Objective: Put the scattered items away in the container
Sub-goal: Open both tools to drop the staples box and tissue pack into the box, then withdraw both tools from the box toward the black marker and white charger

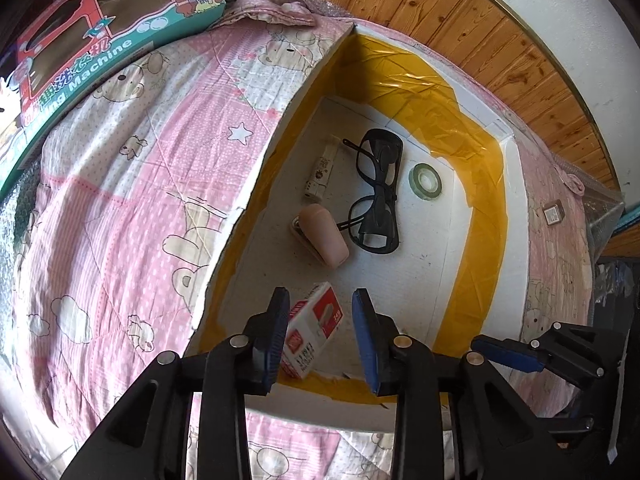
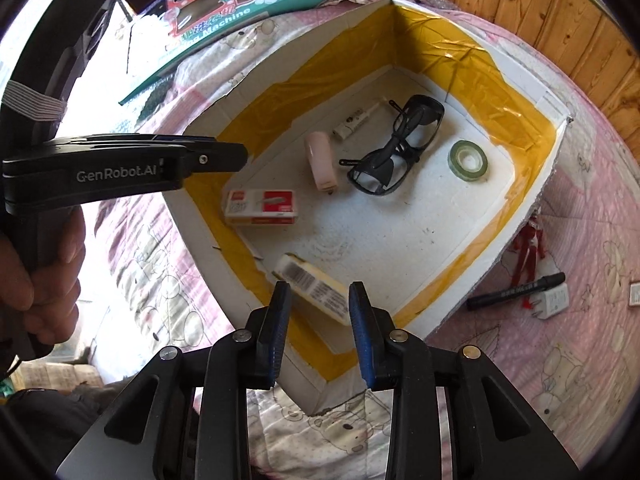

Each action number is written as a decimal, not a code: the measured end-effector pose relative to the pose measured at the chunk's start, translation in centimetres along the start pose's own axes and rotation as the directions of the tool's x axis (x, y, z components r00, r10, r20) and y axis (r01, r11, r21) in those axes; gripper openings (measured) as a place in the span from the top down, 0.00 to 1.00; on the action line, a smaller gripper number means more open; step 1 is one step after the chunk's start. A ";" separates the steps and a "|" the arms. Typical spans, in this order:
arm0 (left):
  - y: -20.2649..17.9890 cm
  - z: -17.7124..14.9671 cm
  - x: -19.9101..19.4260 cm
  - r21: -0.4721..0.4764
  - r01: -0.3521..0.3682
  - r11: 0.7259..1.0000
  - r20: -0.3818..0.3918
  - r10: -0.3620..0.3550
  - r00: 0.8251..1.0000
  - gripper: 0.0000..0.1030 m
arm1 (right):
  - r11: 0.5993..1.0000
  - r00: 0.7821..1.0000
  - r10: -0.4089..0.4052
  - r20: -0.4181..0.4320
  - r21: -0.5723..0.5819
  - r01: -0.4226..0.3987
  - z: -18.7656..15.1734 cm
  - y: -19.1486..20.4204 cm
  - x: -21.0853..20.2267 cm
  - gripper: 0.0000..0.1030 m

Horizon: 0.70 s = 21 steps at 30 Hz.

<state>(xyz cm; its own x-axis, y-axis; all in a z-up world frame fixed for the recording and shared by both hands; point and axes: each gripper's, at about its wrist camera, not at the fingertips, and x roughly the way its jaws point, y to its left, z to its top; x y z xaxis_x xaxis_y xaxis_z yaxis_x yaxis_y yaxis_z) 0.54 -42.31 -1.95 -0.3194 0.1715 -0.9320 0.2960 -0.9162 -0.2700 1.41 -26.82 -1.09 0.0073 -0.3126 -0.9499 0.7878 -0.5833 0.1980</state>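
Pink bedding is holding a foam box (image 2: pixel 520 236), already containing glasses (image 2: pixel 394 152), tape (image 2: pixel 468 159), a stapler (image 2: pixel 321 160) and a staples box (image 2: pixel 260 208). Both grippers, left (image 1: pixel 320 336) and right (image 2: pixel 318 332), are hanging unclenched over it; a marker (image 2: pixel 516 291) and adapter (image 2: pixel 554 301) are lying outside, waiting.

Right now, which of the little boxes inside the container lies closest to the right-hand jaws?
The pale yellow box with the barcode label, lying just ahead of the right gripper. The red-and-white staple box sits farther off, near the container's left wall.
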 end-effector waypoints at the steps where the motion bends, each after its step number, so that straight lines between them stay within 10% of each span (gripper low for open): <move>1: 0.3 -0.1 -0.5 -0.013 0.005 1.000 0.008 -0.005 1.000 0.67 | 1.000 1.000 0.004 0.005 0.009 -0.004 -0.2 -0.1 -0.3 0.69; 21: -2.5 -2.7 -5.7 0.009 0.106 0.994 0.067 -0.106 0.992 0.67 | 0.985 0.996 0.035 0.088 0.163 -0.049 -6.8 -1.4 -3.9 0.69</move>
<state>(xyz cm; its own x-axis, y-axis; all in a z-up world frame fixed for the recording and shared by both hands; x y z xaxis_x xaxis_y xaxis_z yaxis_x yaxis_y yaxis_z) 4.11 -40.02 3.40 -0.4083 0.2436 -0.8797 0.2525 -0.8960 -0.3653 4.47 -19.69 0.70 -0.0189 -0.3975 -0.9174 0.6754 -0.6817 0.2814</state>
